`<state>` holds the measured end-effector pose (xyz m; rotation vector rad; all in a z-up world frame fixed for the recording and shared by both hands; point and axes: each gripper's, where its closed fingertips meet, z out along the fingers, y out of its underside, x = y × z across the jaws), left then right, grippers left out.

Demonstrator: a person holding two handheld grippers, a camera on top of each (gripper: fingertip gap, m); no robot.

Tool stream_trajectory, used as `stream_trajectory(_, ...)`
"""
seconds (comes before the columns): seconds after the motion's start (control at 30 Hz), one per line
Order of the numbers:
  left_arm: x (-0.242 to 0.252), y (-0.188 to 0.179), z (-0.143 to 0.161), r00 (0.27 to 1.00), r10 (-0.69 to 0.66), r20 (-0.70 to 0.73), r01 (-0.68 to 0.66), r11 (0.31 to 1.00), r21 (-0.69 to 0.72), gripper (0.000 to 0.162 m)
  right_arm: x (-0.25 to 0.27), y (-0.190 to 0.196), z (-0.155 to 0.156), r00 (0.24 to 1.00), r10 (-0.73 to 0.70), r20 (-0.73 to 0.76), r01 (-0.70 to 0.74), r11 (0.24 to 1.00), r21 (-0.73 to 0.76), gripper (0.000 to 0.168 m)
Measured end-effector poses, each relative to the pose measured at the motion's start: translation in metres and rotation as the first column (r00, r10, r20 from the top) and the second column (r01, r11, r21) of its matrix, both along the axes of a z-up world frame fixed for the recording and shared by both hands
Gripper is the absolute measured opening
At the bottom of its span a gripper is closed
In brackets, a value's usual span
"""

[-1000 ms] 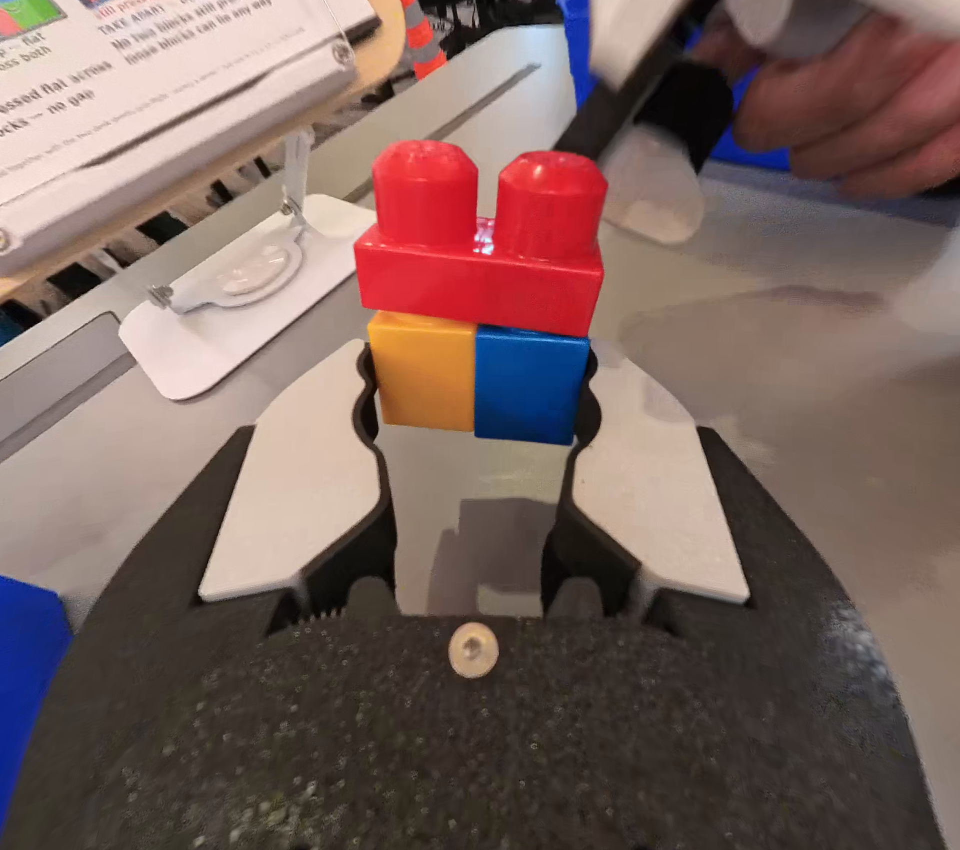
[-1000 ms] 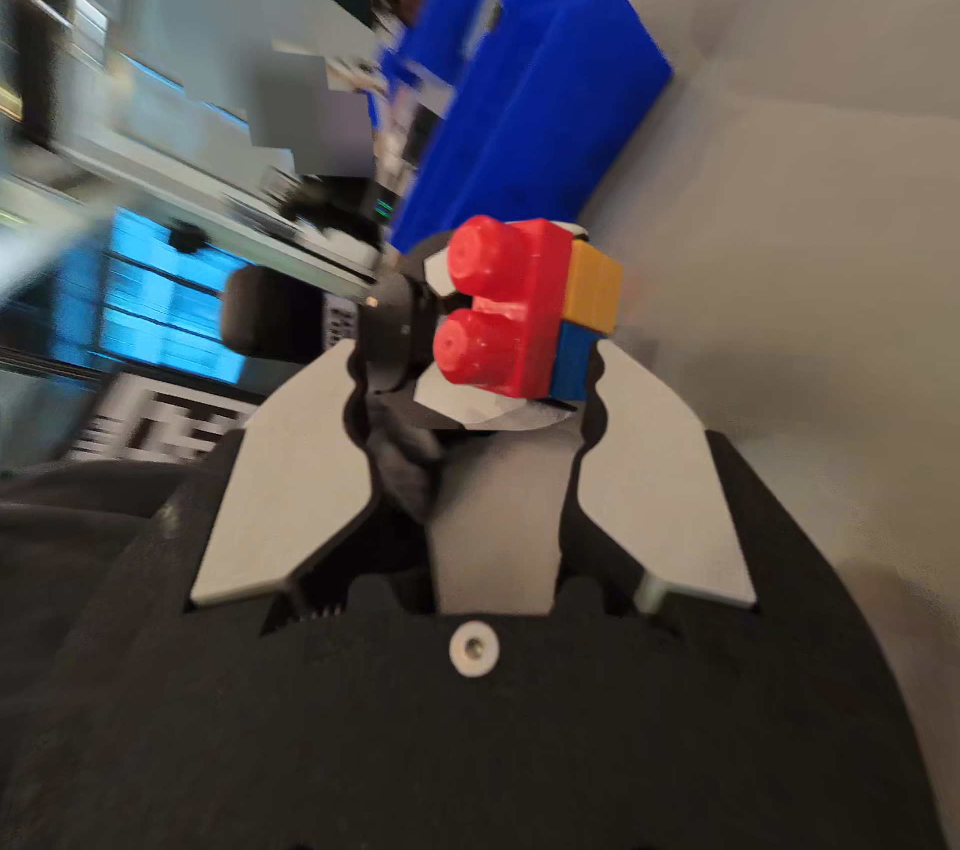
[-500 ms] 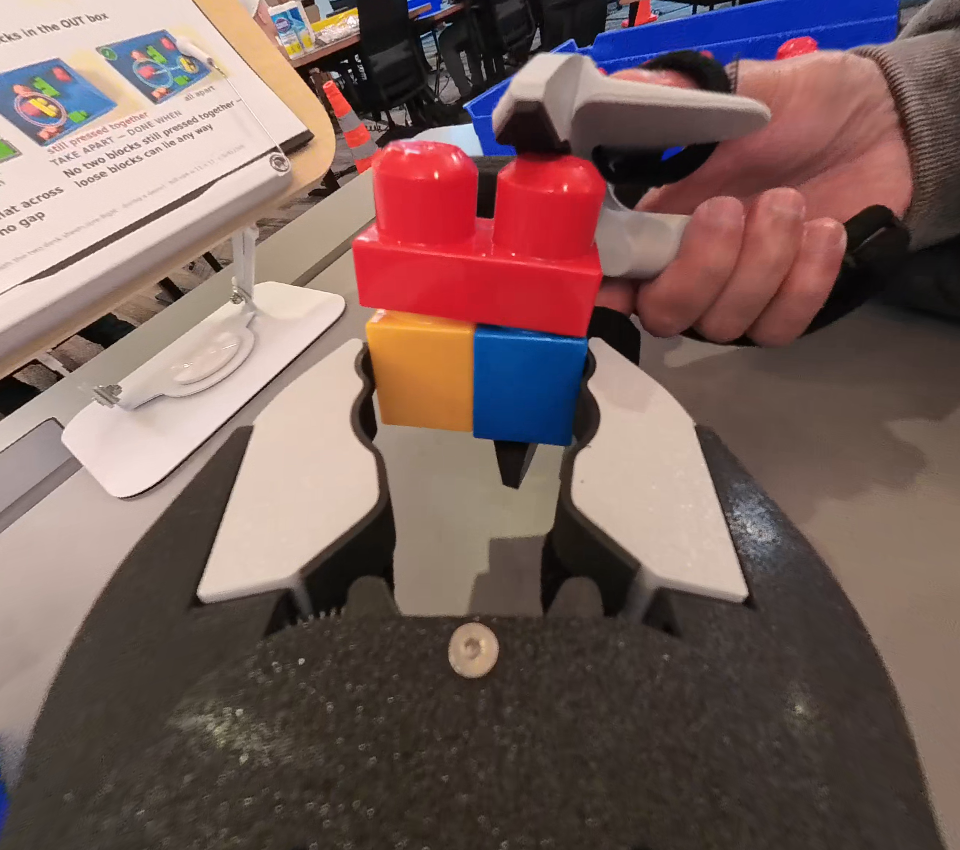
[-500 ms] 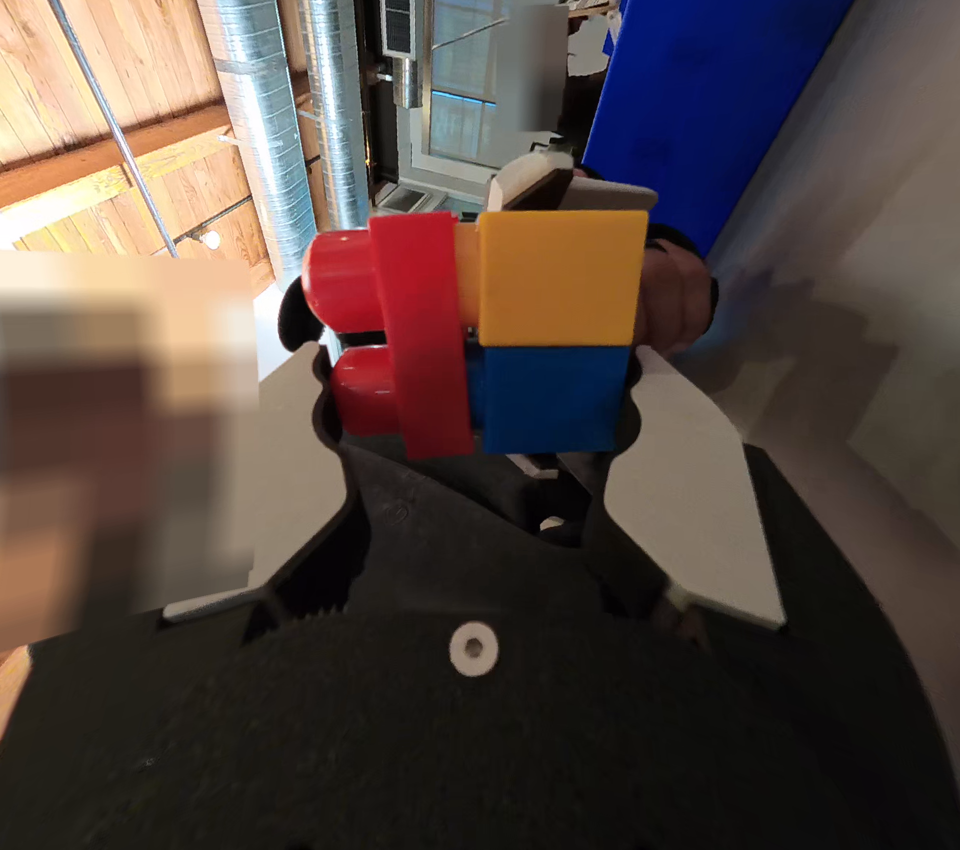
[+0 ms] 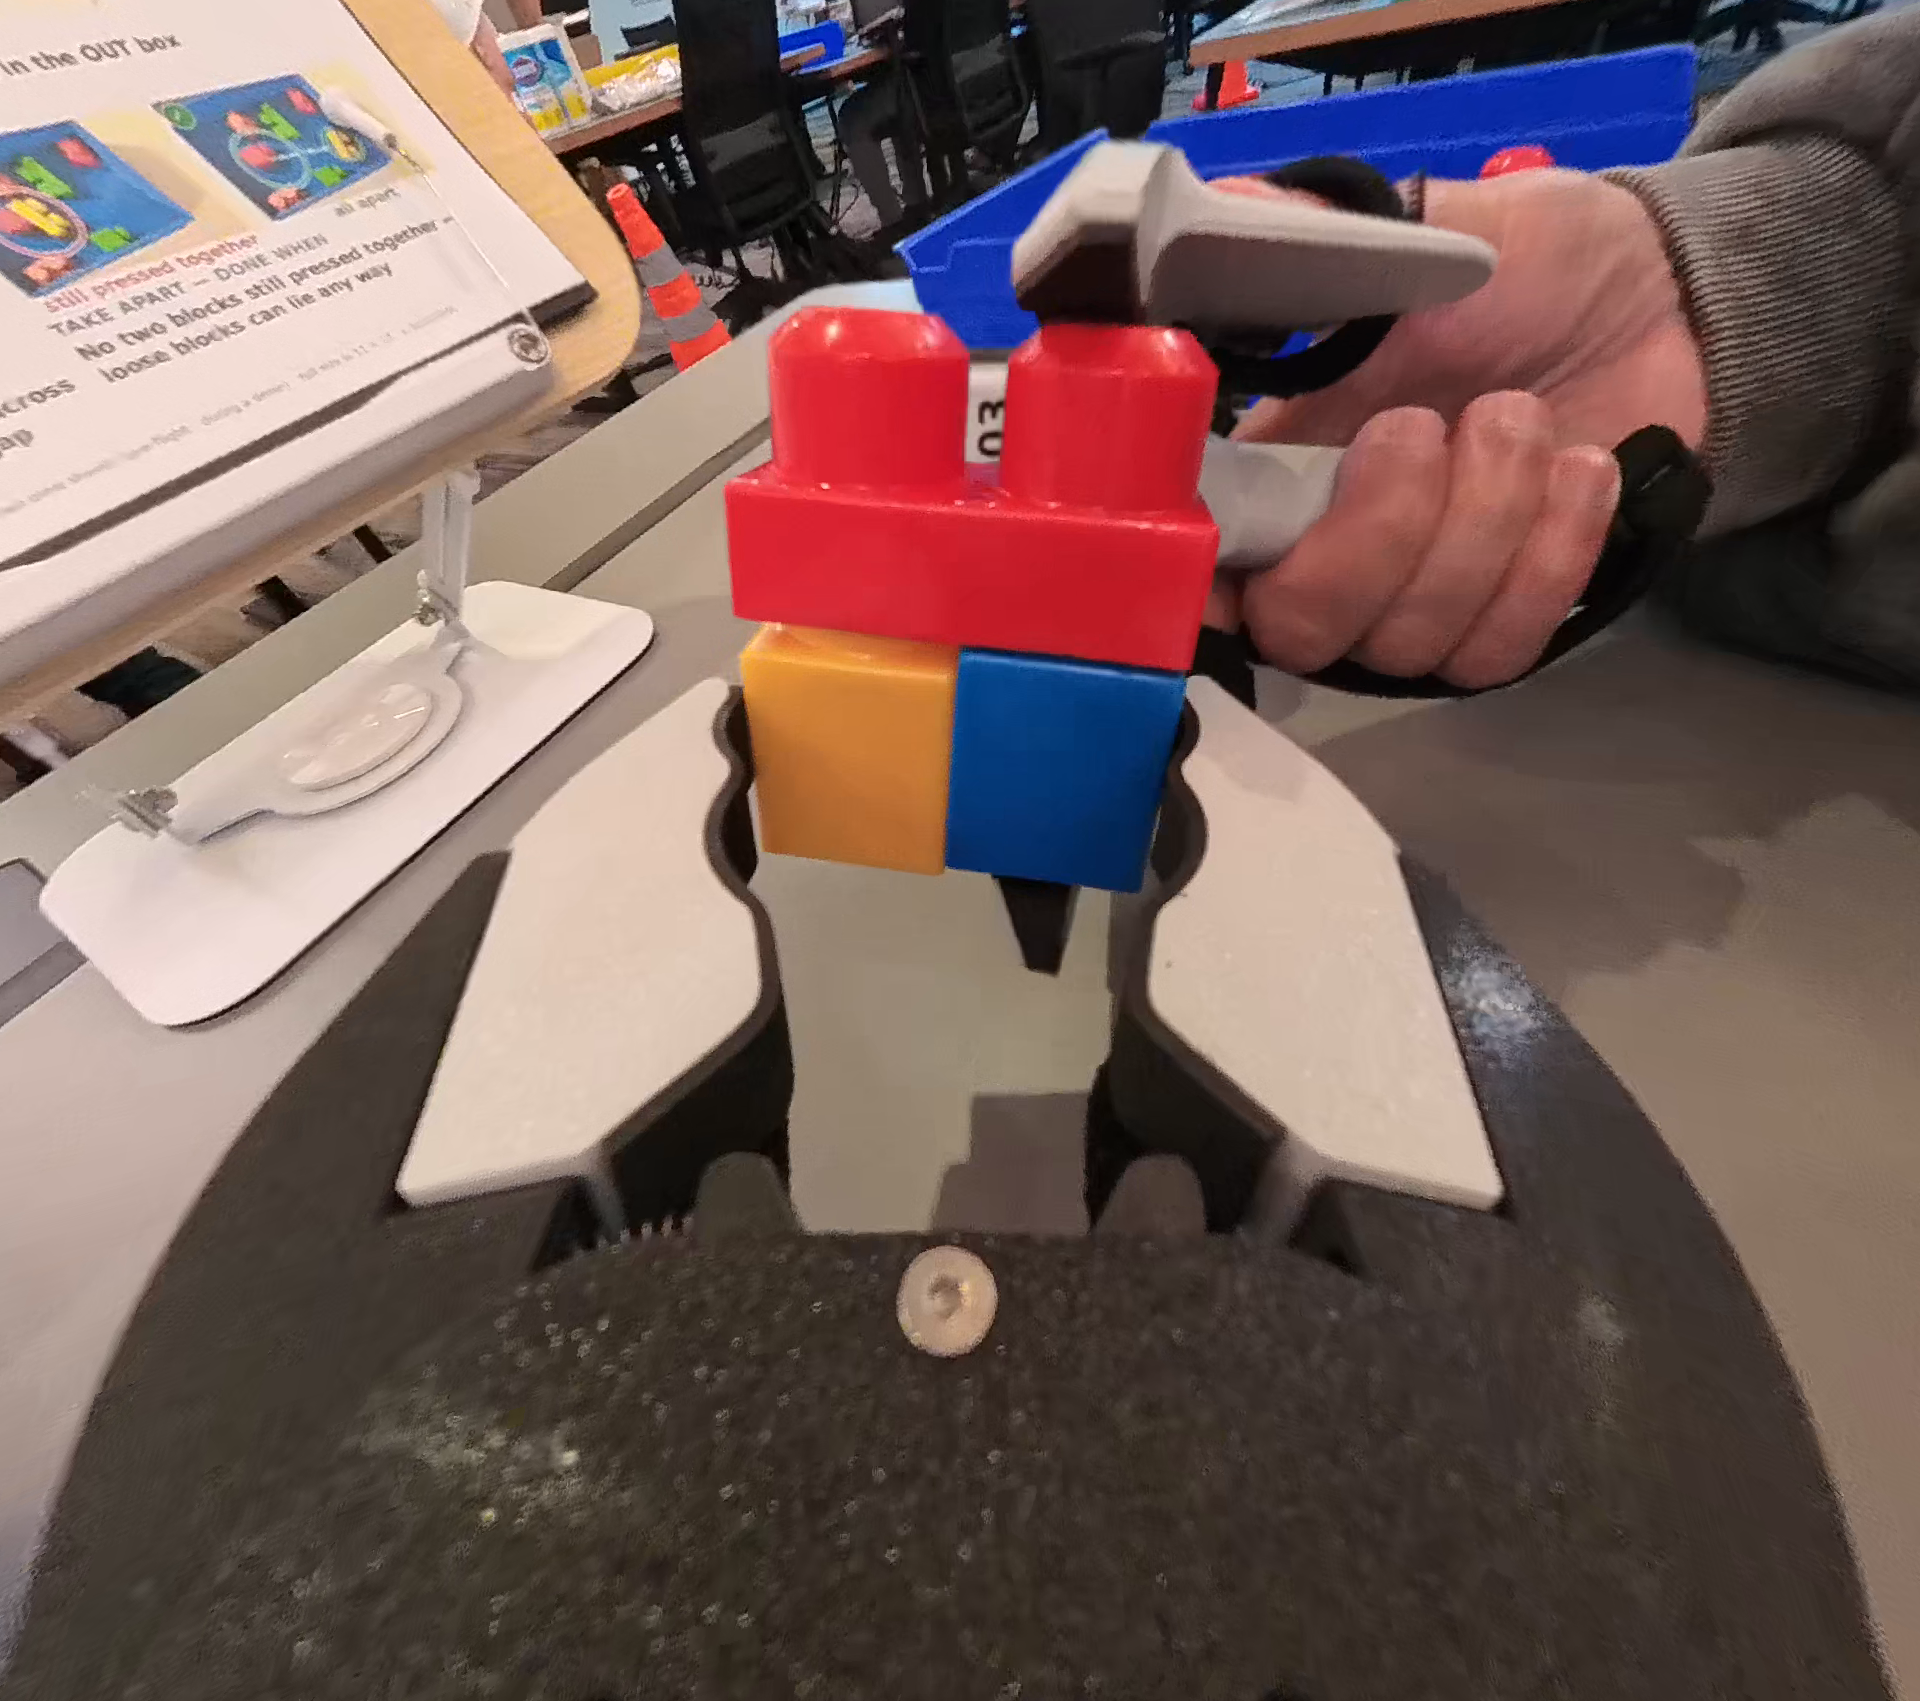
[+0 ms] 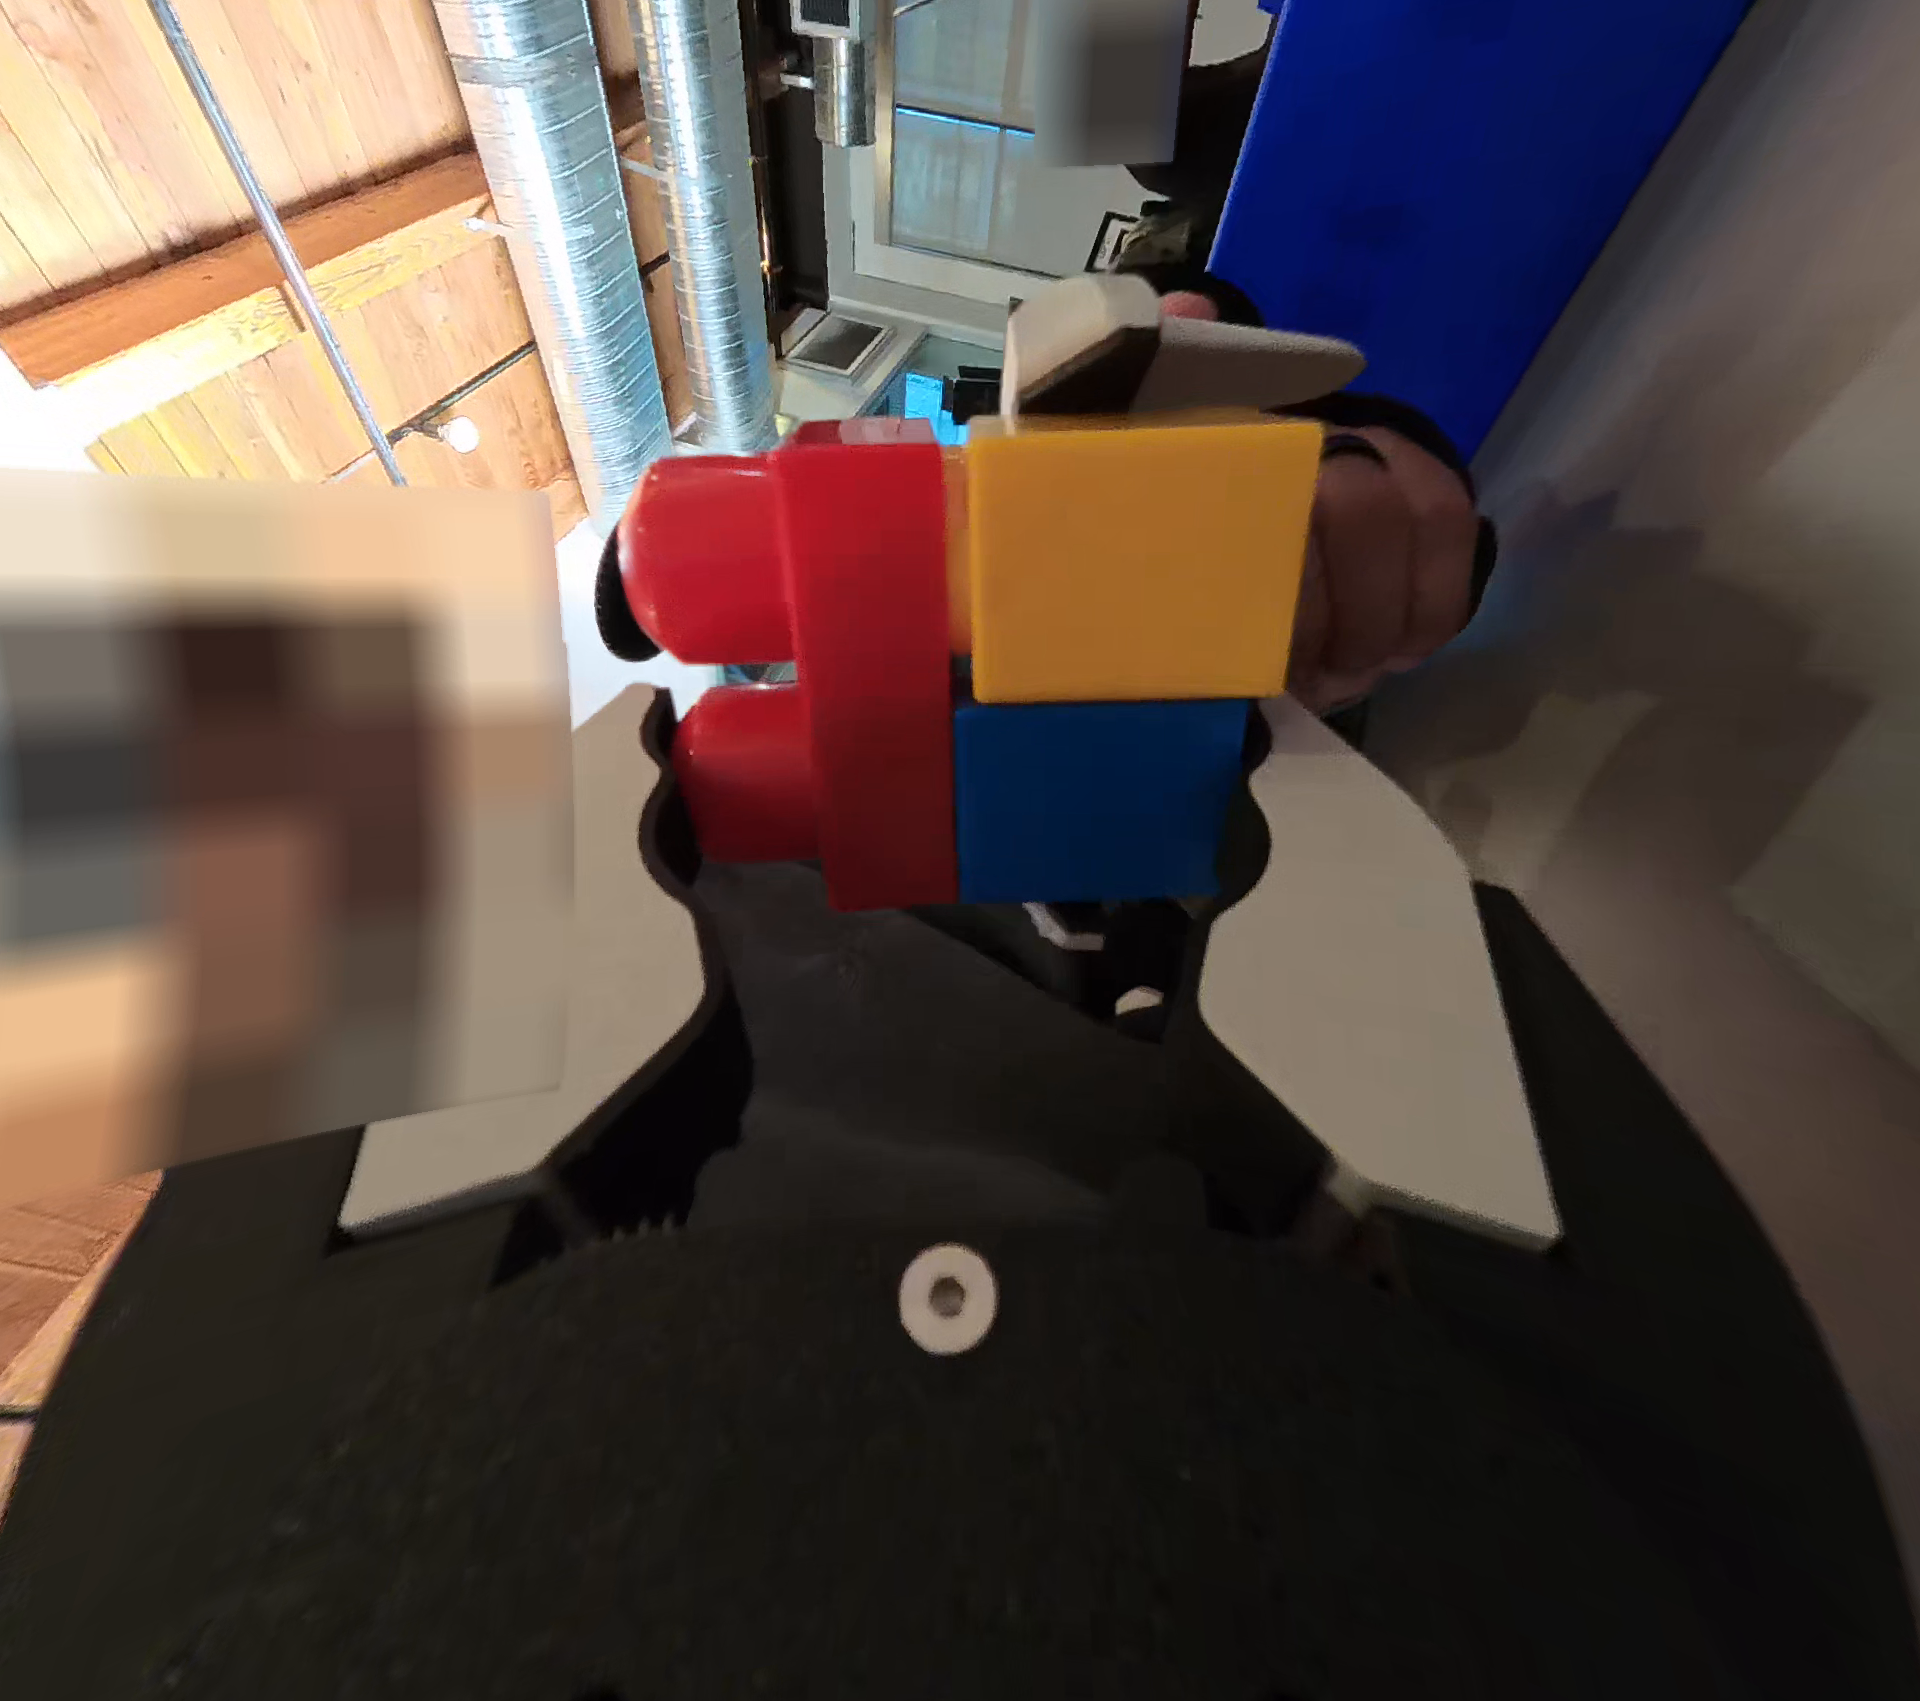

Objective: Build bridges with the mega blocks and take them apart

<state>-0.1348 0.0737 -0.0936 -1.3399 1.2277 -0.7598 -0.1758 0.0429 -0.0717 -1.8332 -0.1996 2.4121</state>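
A small bridge is held above the grey table (image 5: pixel 1662 872). It is a red two-stud block (image 5: pixel 966 571) on a yellow block (image 5: pixel 847 747) and a blue block (image 5: pixel 1055 768). My left gripper (image 5: pixel 956 778) is shut on it, one finger on the yellow side, one on the blue side. My right gripper (image 6: pixel 956 799) comes in from the right and clamps it top to bottom. Its upper finger (image 5: pixel 1247 269) sits on the right red stud; the lower tip shows under the blue block. In the right wrist view the bridge lies sideways: red (image 6: pixel 873 675), yellow (image 6: pixel 1132 560), blue (image 6: pixel 1091 799).
An instruction board (image 5: pixel 260 197) on a white stand base (image 5: pixel 343 778) is at the left. A blue bin (image 5: pixel 1351 124) stands behind the bridge and also shows in the right wrist view (image 6: pixel 1507 41). A person's hand (image 5: pixel 1455 508) holds the right gripper. The left gripper's tips are roughly 4 cm from the right gripper's.
The right gripper has swung in from the right and closed over the red stud and under the blue block. The left gripper has kept its hold on the bridge.
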Motion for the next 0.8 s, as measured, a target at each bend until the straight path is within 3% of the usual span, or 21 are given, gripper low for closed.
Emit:
stream_trajectory(0.07, 0.000, 0.000, 0.001, 1.000, 0.009, -0.003, -0.009, 1.000, 0.028, 0.075, 0.001, 0.003, 0.000, 1.000, -0.029, 0.006, 0.028, 0.999, 0.040, 0.103)
stream_trajectory(0.13, -0.001, -0.001, 0.004, 1.000, 0.009, 0.015, -0.009, 1.000, 0.024, 0.075, 0.004, 0.014, 0.000, 0.995, -0.099, 0.011, 0.099, 0.994, 0.053, 0.124)
stream_trajectory(0.23, -0.002, 0.001, 0.007, 0.999, 0.003, 0.040, -0.003, 1.000, -0.005, 0.075, 0.009, 0.027, 0.000, 0.989, -0.146, 0.007, 0.145, 0.987, 0.073, 0.132)
stream_trajectory(0.43, 0.002, -0.005, 0.003, 1.000, -0.019, 0.015, 0.019, 1.000, 0.001, 0.075, -0.005, 0.017, 0.003, 1.000, -0.018, -0.022, 0.019, 0.998, 0.066, 0.115)
stream_trajectory(0.8, 0.003, -0.004, 0.002, 1.000, -0.011, 0.013, 0.011, 1.000, 0.011, 0.074, -0.004, 0.015, -0.001, 1.000, -0.013, 0.010, 0.012, 0.996, 0.088, 0.106)
